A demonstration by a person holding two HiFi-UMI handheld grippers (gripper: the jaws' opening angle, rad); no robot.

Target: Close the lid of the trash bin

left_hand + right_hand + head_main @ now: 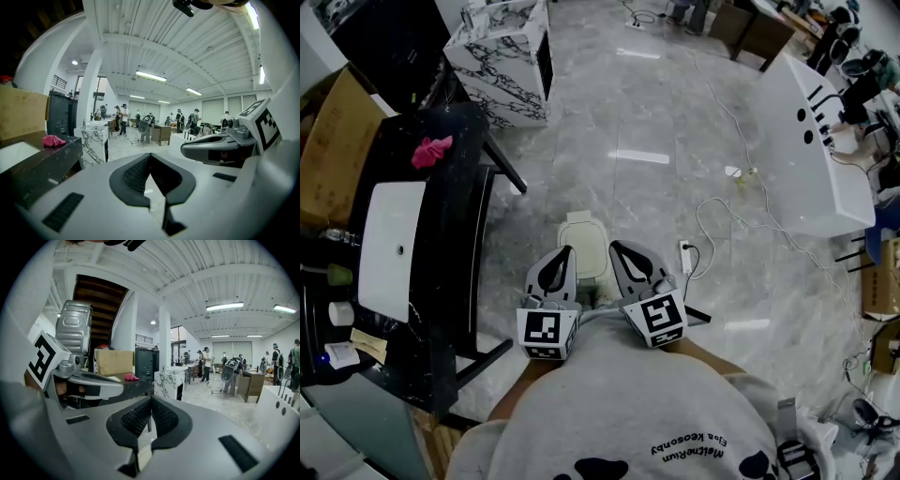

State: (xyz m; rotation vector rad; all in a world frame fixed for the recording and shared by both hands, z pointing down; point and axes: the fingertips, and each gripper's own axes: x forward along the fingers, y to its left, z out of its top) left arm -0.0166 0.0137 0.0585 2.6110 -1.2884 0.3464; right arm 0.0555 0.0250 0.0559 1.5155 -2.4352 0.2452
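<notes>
1. The left claw [563, 255] is clenched, with nothing between its ribbed black pads. The right claw [621, 249] is clenched and empty too. Both hang above the near side of the trash bin [584, 232], apart from it.
2. The bin stands on the floor just beyond the claw tips. Its lid appears to lie flat, so the closing looks done, with little or nothing left.
3. The bin is pale, smooth plastic, a rounded rectangle; the floor [656, 122] is glossy grey marbled tile.
4. Left of the bin stands a shiny black desk [450, 216] bearing a crumpled pink cloth [431, 150]; right of the bin lies a white power strip [684, 255].
</notes>
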